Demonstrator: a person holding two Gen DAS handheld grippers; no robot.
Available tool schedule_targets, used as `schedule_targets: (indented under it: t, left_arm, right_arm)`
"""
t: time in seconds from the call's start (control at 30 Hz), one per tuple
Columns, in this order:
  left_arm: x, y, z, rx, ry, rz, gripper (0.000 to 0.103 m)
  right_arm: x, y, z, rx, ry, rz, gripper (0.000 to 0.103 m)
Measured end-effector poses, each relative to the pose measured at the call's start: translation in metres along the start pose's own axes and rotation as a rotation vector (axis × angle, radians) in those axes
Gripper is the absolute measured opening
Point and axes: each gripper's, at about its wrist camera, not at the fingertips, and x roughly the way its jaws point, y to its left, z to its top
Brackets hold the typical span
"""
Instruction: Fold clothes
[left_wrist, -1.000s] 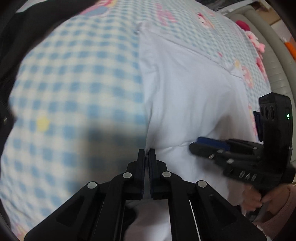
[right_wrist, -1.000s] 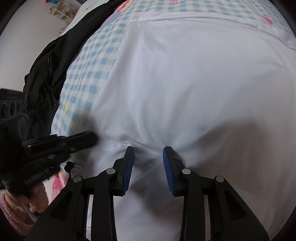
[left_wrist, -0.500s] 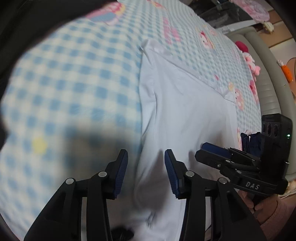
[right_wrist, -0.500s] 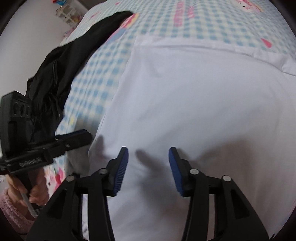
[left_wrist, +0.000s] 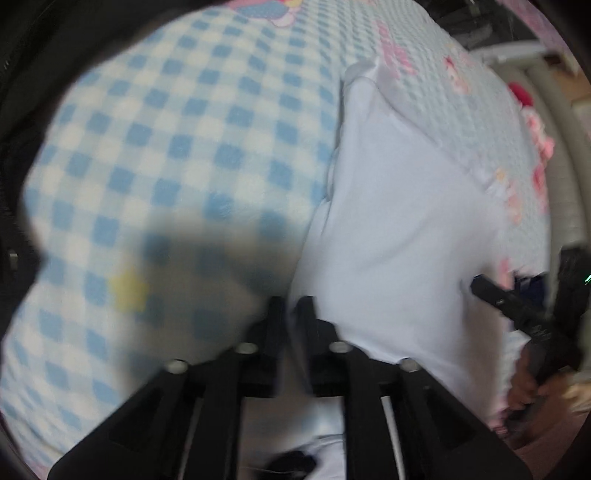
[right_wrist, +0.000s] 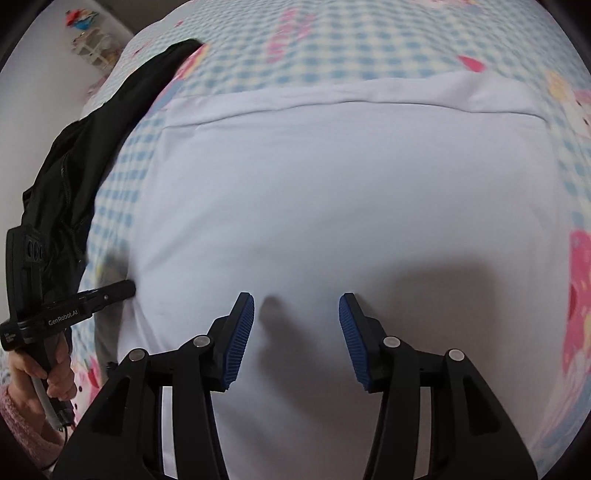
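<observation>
White garment (right_wrist: 332, 206): left tool (left_wrist: 291, 314) pinches its edge; right tool (right_wrist: 296, 328) gapes above.

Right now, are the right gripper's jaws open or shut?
Open. The right gripper hangs over the white garment, jaws spread wide, nothing between them.

1 white garment (right_wrist: 332, 206), 1 black jacket (right_wrist: 81, 158), 2 grippers (right_wrist: 296, 332) (left_wrist: 291, 321)

Smooth matt white cloth garment (right_wrist: 332, 206) on soft checked blanket (left_wrist: 155, 155); right gripper (right_wrist: 296, 325) matt black plastic, ribbed blue pads (right_wrist: 240, 343); black jacket (right_wrist: 74, 173) dull fabric.
</observation>
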Motion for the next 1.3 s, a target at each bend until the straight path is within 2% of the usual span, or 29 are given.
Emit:
schedule_targets:
  t: [0.03,0.13,0.2,0.33,0.43,0.47,0.5,0.53,0.6,0.63,0.67,0.8,0.93,0.97,1.03,1.07,1.2,1.3]
  left_arm:
    - [-0.007,-0.002,0.005,-0.01,-0.046,-0.047,0.041]
    - [-0.015,-0.012,0.021,0.025,-0.117,-0.044,0.044]
    - [-0.007,-0.016,0.038,0.046,-0.105,-0.031,0.044]
    - [0.015,-0.024,0.079,0.091,-0.09,-0.032,0.044]
    - [0.034,-0.024,0.112,0.08,-0.082,-0.061,0.044]
    - [0.044,-0.03,0.122,0.076,-0.071,-0.067,0.038]
    - [0.054,-0.036,0.13,0.077,-0.059,-0.069,0.01]
    - [0.06,-0.044,0.136,0.098,-0.05,-0.057,0.004]
    - [0.056,-0.057,0.14,0.153,-0.073,0.006,0.003]
    - [0.051,-0.062,0.14,0.171,-0.089,0.037,0.003]
    - [0.046,-0.065,0.14,0.184,-0.103,0.067,0.003]
    - [0.043,-0.057,0.143,0.18,-0.112,0.169,0.003]
    - [0.052,-0.047,0.149,0.168,-0.098,0.226,0.004]
    - [0.055,-0.046,0.15,0.169,-0.094,0.237,0.005]
    - [0.062,-0.045,0.15,0.17,-0.086,0.257,0.008]
    - [0.064,-0.042,0.151,0.166,-0.082,0.259,0.008]
    - [0.064,-0.036,0.154,0.15,-0.072,0.235,0.008]
    - [0.062,-0.033,0.156,0.145,-0.051,0.183,0.011]
  right_arm:
    - [-0.008,-0.008,0.002,0.001,-0.029,-0.027,0.049]
    - [-0.036,-0.044,0.012,0.029,-0.154,-0.163,0.053]
    - [-0.047,-0.078,0.022,0.089,-0.206,-0.239,0.058]
    - [-0.046,-0.152,0.053,0.261,-0.212,-0.211,0.058]
    - [-0.032,-0.188,0.08,0.308,-0.2,-0.145,0.06]
    - [-0.023,-0.197,0.09,0.314,-0.182,-0.102,0.061]
    - [-0.015,-0.204,0.098,0.318,-0.16,-0.063,0.062]
    - [-0.009,-0.206,0.104,0.313,-0.133,-0.031,0.061]
    - [0.0,-0.204,0.116,0.271,-0.085,0.011,0.033]
    - [-0.003,-0.198,0.12,0.224,-0.084,0.003,0.027]
    - [-0.008,-0.192,0.123,0.176,-0.088,-0.01,0.016]
    - [-0.023,-0.192,0.132,0.143,-0.117,0.047,0.014]
    - [-0.012,-0.192,0.139,0.093,-0.086,0.004,0.014]
    - [-0.008,-0.19,0.14,0.087,-0.078,-0.003,0.018]
    - [0.0,-0.184,0.142,0.085,-0.06,-0.001,0.046]
    - [0.008,-0.18,0.142,0.079,-0.039,0.011,0.064]
    - [0.018,-0.178,0.144,0.087,-0.005,0.004,0.066]
    - [-0.01,-0.188,0.145,0.162,-0.101,-0.026,0.067]
